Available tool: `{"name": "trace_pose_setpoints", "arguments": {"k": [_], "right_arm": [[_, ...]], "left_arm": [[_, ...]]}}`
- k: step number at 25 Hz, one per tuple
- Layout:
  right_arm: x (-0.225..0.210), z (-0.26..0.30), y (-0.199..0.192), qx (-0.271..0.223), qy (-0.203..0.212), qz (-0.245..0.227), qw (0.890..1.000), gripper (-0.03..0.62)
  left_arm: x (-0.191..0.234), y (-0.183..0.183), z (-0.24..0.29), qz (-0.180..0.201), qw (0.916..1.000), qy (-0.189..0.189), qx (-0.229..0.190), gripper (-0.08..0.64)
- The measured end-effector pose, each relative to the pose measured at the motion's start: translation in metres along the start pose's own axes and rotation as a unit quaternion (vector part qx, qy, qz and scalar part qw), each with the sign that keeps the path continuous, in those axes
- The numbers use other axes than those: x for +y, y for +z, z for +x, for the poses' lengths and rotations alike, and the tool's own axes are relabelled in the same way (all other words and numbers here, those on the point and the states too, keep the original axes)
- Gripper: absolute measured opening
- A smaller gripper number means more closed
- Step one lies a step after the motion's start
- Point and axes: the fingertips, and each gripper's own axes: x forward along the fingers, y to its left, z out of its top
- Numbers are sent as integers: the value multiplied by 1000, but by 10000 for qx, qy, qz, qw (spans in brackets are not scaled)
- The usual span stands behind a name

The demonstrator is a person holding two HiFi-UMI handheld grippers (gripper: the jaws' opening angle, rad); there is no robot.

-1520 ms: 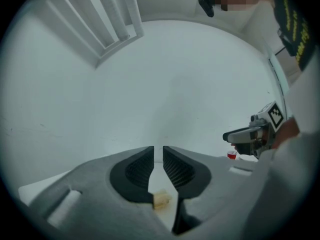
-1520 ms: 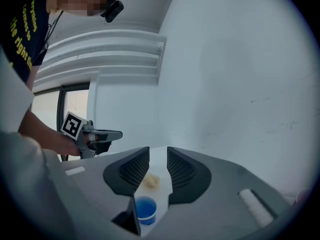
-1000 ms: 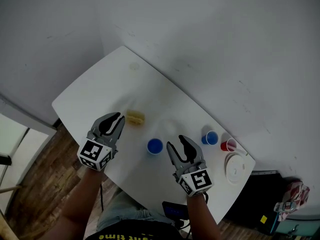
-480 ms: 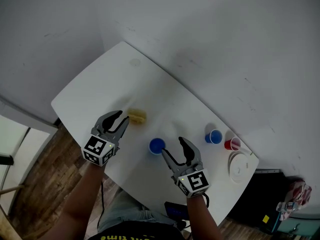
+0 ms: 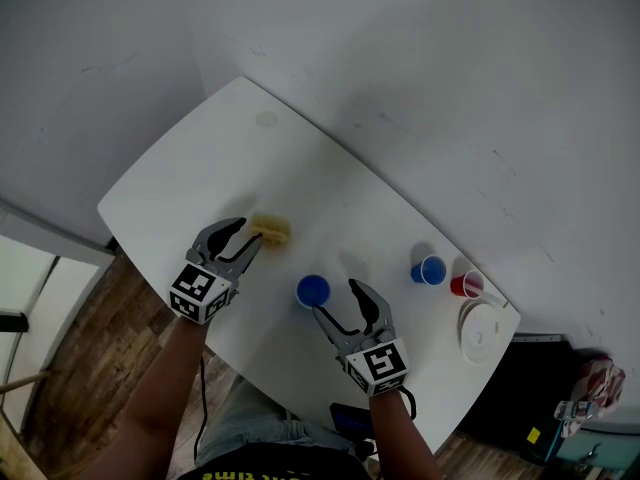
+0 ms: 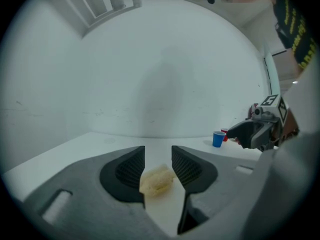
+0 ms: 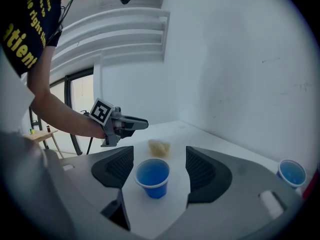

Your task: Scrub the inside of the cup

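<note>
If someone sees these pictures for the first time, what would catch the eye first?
Two tools reach over the white table. The right tool is opening its jaws, with a blue cup standing untouched just ahead between their tips; the left tool is opening its jaws over a yellow sponge lying between them.

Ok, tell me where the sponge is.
Head view: the sponge lies on the table, left side, between the left gripper's opening jaws, left of the near blue cup.

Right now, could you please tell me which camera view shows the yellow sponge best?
The left gripper view: the sponge lies close up between the left gripper's opening jaws. The head view shows only a small yellow patch; the right gripper view shows it small, beyond the nearer blue cup.
</note>
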Motion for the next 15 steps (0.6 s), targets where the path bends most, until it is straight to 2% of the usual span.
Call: {"name": "trace_pose_setpoints", "arguments": {"k": [10,15], "right_arm": [[7,12,-37,471,147,-108,9987,339],[10,18,-53,670,203,-206,9973,348]], "left_arm": [[2,-14,16,-50,9995,-217,240,209],[0,-22,23,184,9983,-342,445,216]]}}
